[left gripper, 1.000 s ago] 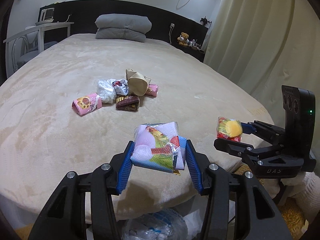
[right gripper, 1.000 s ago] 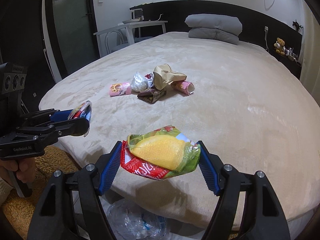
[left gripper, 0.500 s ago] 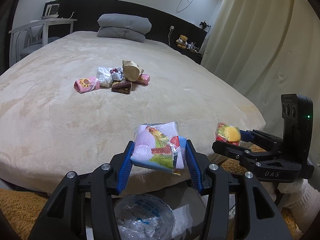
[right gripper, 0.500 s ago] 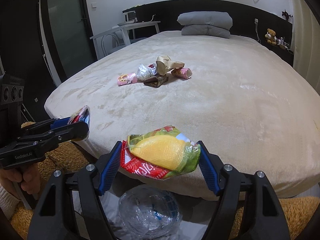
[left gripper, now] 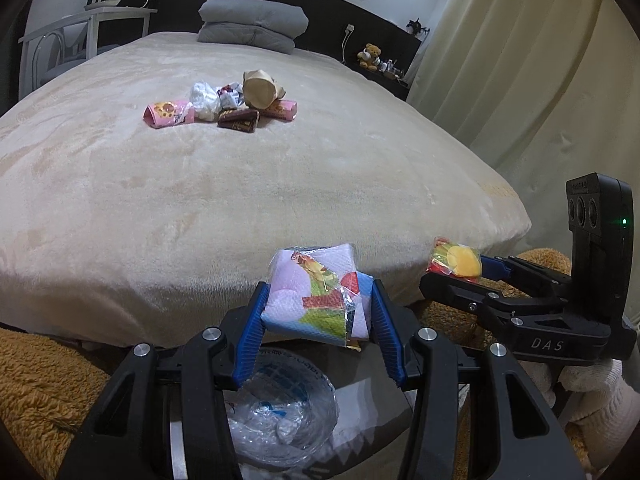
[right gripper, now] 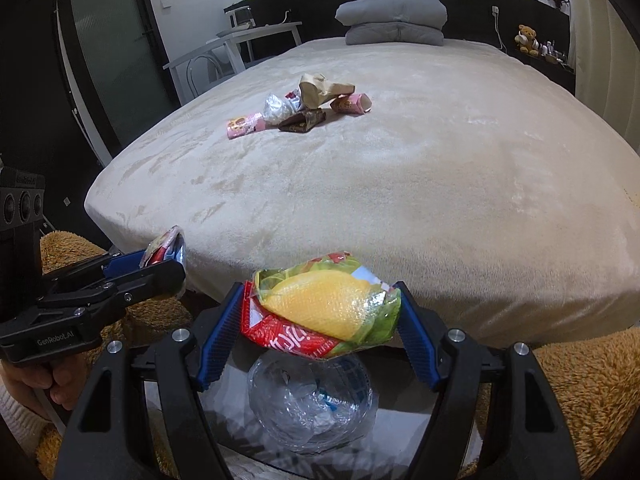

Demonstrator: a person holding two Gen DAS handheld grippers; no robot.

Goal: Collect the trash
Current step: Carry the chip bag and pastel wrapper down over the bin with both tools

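From the left wrist view, the left gripper point(left gripper: 318, 312) is seen clamped on a pale pink printed plastic packet point(left gripper: 316, 294), held past the foot of the beige plush bed point(left gripper: 280, 184). "DAS" is read on the black right gripper point(left gripper: 456, 270) at the right edge, closed on a yellow, green and red snack wrapper point(left gripper: 454, 260). Below, a bin lined with clear plastic point(left gripper: 280, 412) is seen with crumpled film in it. A curtain point(left gripper: 520, 60) is shown only here.

From the right wrist view, the snack wrapper point(right gripper: 324, 308) is pinched between the blue pads point(right gripper: 218, 340), with red lettering too distorted to read. "GenRobot.AI" is printed on the left gripper point(right gripper: 164, 256). The lined bin point(right gripper: 312, 404) is directly underneath. A heap of leftover wrappers point(right gripper: 300, 108) is left mid-bed; a frosted dark door point(right gripper: 108, 60) appears only here.
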